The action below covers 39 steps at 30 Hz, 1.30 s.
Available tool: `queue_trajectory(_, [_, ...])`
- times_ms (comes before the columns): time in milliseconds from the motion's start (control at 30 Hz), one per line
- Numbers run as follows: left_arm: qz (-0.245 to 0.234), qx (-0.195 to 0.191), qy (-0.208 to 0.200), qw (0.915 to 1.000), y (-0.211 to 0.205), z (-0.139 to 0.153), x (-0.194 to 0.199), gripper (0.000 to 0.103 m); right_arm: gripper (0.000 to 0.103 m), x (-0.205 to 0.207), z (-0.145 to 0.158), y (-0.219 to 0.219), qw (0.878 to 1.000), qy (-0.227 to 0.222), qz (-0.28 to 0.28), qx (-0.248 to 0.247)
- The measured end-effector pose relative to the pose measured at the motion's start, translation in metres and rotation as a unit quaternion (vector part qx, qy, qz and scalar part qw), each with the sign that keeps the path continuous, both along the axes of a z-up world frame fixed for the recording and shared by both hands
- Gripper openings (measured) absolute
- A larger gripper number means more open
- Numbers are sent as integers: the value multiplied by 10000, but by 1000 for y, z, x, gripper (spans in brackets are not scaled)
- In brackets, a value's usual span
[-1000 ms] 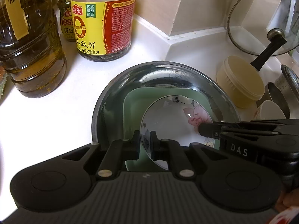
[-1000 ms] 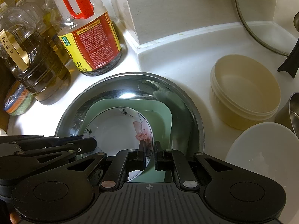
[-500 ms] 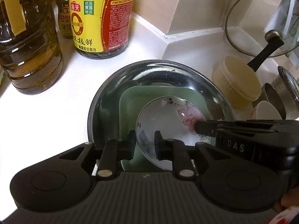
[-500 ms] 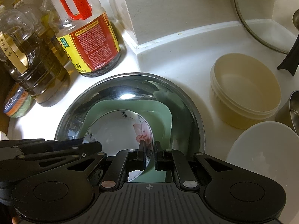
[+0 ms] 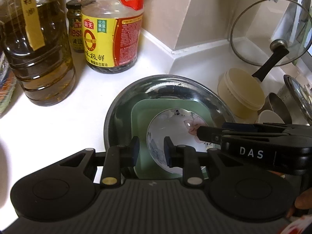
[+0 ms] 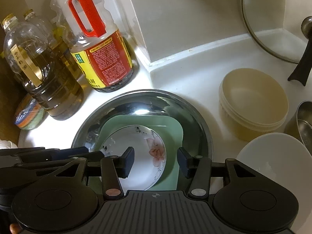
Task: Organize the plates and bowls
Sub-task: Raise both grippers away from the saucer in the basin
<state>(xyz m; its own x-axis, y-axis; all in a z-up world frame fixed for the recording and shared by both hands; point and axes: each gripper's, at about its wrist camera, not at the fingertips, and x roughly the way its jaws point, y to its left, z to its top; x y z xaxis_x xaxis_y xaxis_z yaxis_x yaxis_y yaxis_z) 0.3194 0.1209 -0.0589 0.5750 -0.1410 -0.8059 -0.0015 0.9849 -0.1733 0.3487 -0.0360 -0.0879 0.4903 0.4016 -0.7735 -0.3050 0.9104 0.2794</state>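
Observation:
A white flowered plate lies in a green square plate, and both rest inside a large steel basin. My left gripper straddles the flowered plate's left rim; its jaws are opening and the pads stand clear of the rim. The right gripper is opening too, with the right edges of the flowered plate and the green plate in its wide gap, untouched. Each gripper shows side-on in the other's view: the right one, the left one. The basin sits on the white counter.
A soy sauce bottle, an oil bottle and a small jar stand behind the basin on the left. To the right are stacked cream bowls, a white bowl, a metal cup and a leaning glass lid.
Both grippers were shut on the flowered plate's rim and have let go: the left opened first, then the right opened wide. The plate stays in the green plate.

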Motion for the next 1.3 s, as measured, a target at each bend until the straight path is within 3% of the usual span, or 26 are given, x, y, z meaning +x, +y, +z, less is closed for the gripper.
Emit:
queue_trajectory(633, [148, 144, -124, 9997, 18, 22, -47, 46, 62, -44, 26, -2, 9995, -157, -5, 268])
queue_trajectory(1300, [-640, 116, -260, 9975, 12, 31, -102, 47, 63, -122, 33, -23, 9970, -110, -755, 133])
